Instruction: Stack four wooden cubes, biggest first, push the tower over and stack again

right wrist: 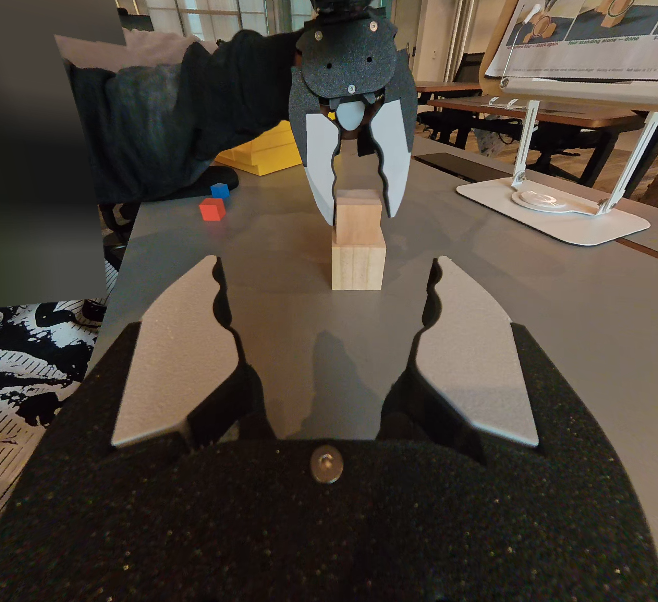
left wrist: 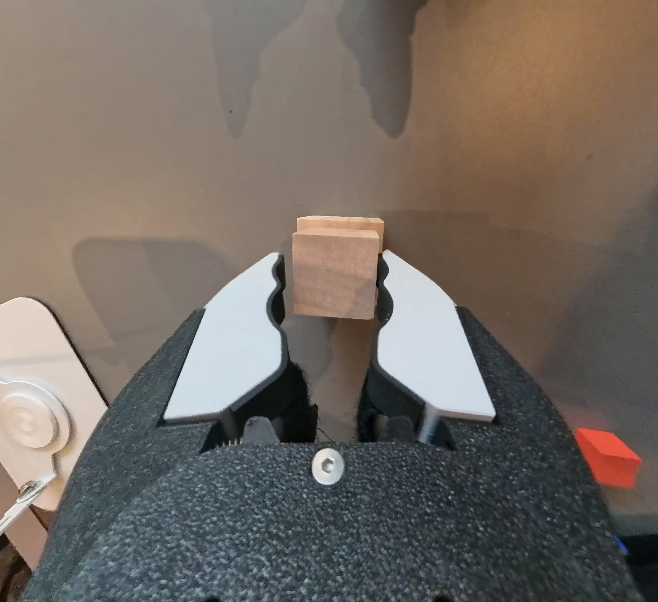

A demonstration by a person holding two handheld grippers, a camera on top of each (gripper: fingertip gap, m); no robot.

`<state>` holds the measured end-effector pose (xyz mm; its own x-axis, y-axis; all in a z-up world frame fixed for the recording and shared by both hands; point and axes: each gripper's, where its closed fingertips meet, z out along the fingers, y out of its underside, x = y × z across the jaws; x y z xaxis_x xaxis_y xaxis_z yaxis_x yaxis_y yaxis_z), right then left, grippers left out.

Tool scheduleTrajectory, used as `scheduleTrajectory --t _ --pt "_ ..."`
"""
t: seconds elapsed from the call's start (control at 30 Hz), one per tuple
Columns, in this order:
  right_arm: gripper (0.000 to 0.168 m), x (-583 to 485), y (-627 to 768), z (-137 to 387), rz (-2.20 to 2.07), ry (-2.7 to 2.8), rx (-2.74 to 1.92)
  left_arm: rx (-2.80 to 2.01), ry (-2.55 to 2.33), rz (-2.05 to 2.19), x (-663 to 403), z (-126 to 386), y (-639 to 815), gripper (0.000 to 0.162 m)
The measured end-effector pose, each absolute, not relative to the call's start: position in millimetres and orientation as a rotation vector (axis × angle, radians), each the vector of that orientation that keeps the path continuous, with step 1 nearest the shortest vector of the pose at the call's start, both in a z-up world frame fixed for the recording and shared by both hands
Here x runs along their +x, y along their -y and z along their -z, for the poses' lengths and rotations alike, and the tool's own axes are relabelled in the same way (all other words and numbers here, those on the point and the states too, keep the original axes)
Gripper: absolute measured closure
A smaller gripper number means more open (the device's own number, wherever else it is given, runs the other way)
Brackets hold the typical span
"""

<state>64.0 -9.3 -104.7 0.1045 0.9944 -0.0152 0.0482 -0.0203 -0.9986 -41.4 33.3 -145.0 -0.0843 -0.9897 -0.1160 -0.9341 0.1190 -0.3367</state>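
My left tool (right wrist: 359, 211) grips the smaller wooden cube (right wrist: 358, 219) atop the bigger cube (right wrist: 358, 266) mid-desk (right wrist: 498, 300), while my right tool (right wrist: 325, 285) hangs released.

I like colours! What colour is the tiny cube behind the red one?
Blue cube, right wrist view.

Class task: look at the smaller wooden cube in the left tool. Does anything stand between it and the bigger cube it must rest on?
Nothing visible does. The smaller cube, between the fingers of the left tool, sits directly atop the bigger cube.
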Motion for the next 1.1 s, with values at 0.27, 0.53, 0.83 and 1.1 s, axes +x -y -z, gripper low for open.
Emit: scheduleTrajectory --t 0.27,0.53,0.83,1.1 --pt "0.061 64.2 9.0 104.4 -1.121 1.155 -1.304 -1.849 -2.102 0.259 -40.9 144.7 -32.8 0.118" --pt "0.062 64.8 8.8 103.7 -1.125 1.150 -1.300 -1.858 -2.101 0.267 -41.3 143.5 -31.9 0.108" --pt "0.062 65.8 9.8 102.3 -1.117 1.147 -1.285 -1.817 -2.023 0.279 -46.6 122.7 -27.7 0.095" --pt "0.062 65.4 9.3 103.0 -1.116 1.149 -1.292 -1.942 -2.000 0.124 -148.6 101.3 47.6 0.091"
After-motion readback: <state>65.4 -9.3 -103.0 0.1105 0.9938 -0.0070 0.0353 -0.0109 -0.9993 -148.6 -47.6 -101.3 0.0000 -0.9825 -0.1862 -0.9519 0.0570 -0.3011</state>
